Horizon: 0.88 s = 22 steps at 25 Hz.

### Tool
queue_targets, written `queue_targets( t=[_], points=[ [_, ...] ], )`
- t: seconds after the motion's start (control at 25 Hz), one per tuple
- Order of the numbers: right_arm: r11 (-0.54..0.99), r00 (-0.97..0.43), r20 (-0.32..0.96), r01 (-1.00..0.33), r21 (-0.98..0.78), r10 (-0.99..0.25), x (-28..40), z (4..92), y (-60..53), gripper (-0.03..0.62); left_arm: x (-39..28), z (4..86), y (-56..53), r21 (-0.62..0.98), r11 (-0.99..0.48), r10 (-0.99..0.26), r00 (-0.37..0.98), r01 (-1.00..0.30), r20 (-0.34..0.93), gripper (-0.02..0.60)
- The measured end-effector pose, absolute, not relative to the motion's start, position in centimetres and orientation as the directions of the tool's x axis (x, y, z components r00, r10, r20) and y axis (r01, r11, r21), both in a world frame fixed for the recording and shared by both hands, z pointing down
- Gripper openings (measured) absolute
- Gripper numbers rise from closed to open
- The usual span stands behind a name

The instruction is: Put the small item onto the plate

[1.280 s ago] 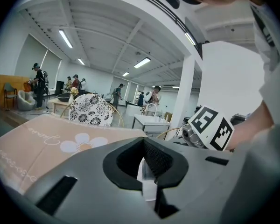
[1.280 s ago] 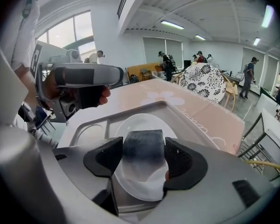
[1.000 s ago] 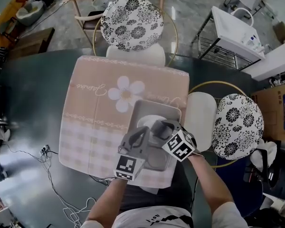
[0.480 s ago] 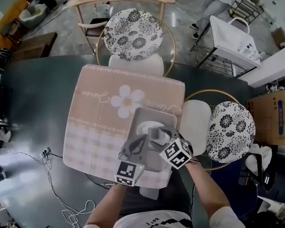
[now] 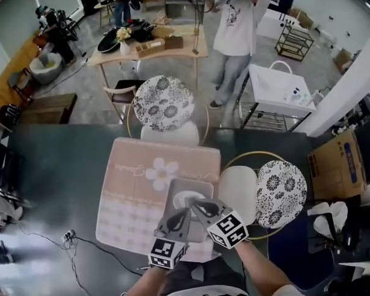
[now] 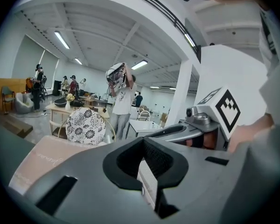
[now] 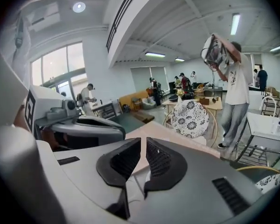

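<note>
**A:** Pointing away from the person, both grippers are side by side over the near end of the grey square plate.

**B:** And the task's thing, where is it?

**A:** The small white rounded item lies on that plate, around its middle, just ahead of the gripper tips. From the head view the tips partly cover it, so I can't tell whether either one touches it.

**B:** What's under the plate?

**A:** A pink cloth with a white flower print, spread over the dark table.

**B:** Fingers on the left gripper?

**A:** Drawn together, with the black ribbed pads meeting at their tips. Nothing is caught between them, and only a pale strip shows through lower down.

**B:** And the right gripper?

**A:** Its jaws are closing right now. A thin slit remains between the pads, and through it I see pink cloth, so no object is gripped there.

**B:** What about the surroundings?

**A:** A chair with a black-and-white floral cushion stands at the table's far side, and a second one like it is off to the right. Beyond them a person in a white T-shirt stands with arms raised.
</note>
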State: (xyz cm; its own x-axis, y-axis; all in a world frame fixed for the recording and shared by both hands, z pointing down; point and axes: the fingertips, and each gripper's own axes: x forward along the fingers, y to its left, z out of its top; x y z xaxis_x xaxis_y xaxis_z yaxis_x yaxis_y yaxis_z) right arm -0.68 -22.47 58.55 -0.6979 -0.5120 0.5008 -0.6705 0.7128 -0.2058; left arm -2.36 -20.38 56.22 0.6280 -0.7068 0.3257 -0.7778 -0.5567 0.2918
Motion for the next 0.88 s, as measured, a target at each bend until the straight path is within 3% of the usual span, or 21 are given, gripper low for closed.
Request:
queue_targets(
  t=[0.44, 0.88],
  points=[
    [0.675, -0.725, 0.31, -0.688, -0.267, -0.615, 0.5, 47.5, -20.9, 0.02, -1.4, 45.6, -19.0, 0.254, -0.572, -0.751, 0.623, -0.78, 0.219, 0.005],
    [0.691, -0.725, 0.225, -0.688, -0.222, -0.651, 1.8, 42.8, -20.6, 0.014, 0.1, 41.7, -17.7, 0.209, -0.591, -0.767, 0.623, -0.779, 0.155, 0.005]
  ],
)
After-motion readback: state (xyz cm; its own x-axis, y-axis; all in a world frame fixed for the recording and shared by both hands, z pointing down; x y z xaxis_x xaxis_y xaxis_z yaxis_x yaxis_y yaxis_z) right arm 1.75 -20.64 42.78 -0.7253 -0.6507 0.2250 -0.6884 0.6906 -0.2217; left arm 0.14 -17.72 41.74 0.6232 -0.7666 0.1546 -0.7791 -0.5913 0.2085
